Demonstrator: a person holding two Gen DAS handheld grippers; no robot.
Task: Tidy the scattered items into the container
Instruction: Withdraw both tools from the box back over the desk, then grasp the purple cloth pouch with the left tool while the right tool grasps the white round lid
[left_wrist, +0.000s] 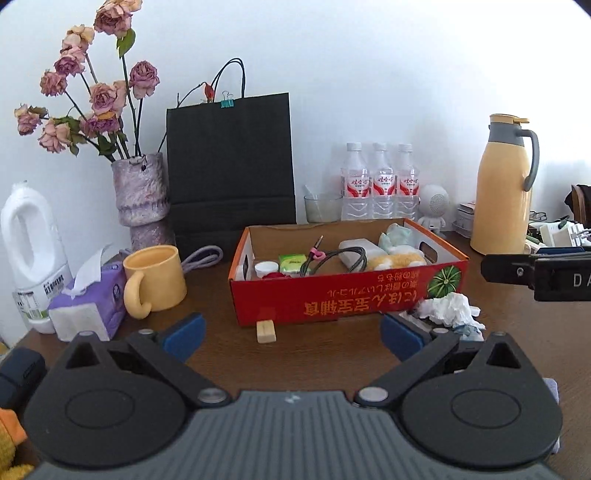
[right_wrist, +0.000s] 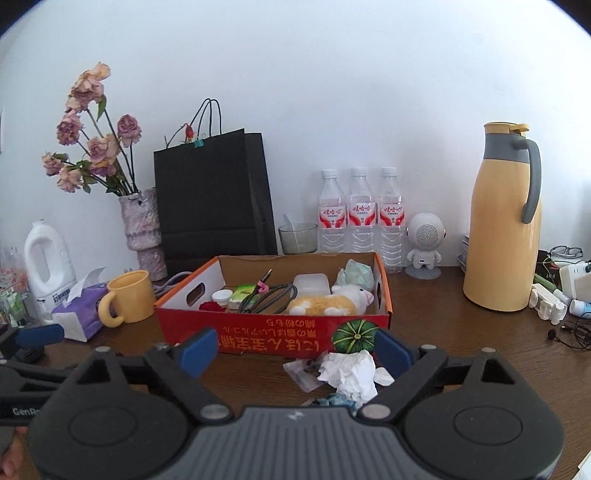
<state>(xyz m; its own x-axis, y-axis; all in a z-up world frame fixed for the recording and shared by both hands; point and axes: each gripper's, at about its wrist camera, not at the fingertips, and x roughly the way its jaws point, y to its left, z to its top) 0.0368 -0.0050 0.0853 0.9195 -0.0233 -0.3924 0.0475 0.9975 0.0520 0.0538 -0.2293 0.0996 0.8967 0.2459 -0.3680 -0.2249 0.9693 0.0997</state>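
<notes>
The left gripper (left_wrist: 293, 334) is released: its blue pads (left_wrist: 184, 336) stand wide apart with nothing between them, above the bare brown table (left_wrist: 332, 354). The right gripper (right_wrist: 295, 350) is likewise released, jaws wide, nothing clamped; a crumpled white tissue (right_wrist: 349, 374) lies on the table between its pads, toward the right one, and whether that pad touches it cannot be told. Just left of the tissue lies a clear plastic wrapper (right_wrist: 301, 374); a small blue-green scrap (right_wrist: 334, 400) sits nearer the camera. In the left wrist view a small wooden block (left_wrist: 266, 331) stands on the table just in front of the box, near its left end. The container is a red cardboard box (right_wrist: 273, 334) with an orange rim and a printed pumpkin, open at the top, at mid-table. It holds a yellow-and-white plush toy (right_wrist: 332, 302), a coiled grey cable (right_wrist: 269, 297), a white rectangular case (right_wrist: 312, 284), a green packet (right_wrist: 243, 291), a small white jar (right_wrist: 221, 296), a red item (right_wrist: 209, 306) and a pale green crumpled cloth (right_wrist: 356, 277). Left of the box stand a yellow mug (right_wrist: 129, 297), a purple tissue pack (right_wrist: 79, 310), a white detergent bottle (right_wrist: 48, 262) and a vase of dried roses (right_wrist: 142, 229). Behind the box are a black paper bag (right_wrist: 210, 199), a glass cup (right_wrist: 298, 238), three water bottles (right_wrist: 360, 218) and a white robot-shaped speaker (right_wrist: 424, 240). A yellow thermos jug (right_wrist: 502, 221) stands to the right, well apart from the box
</notes>
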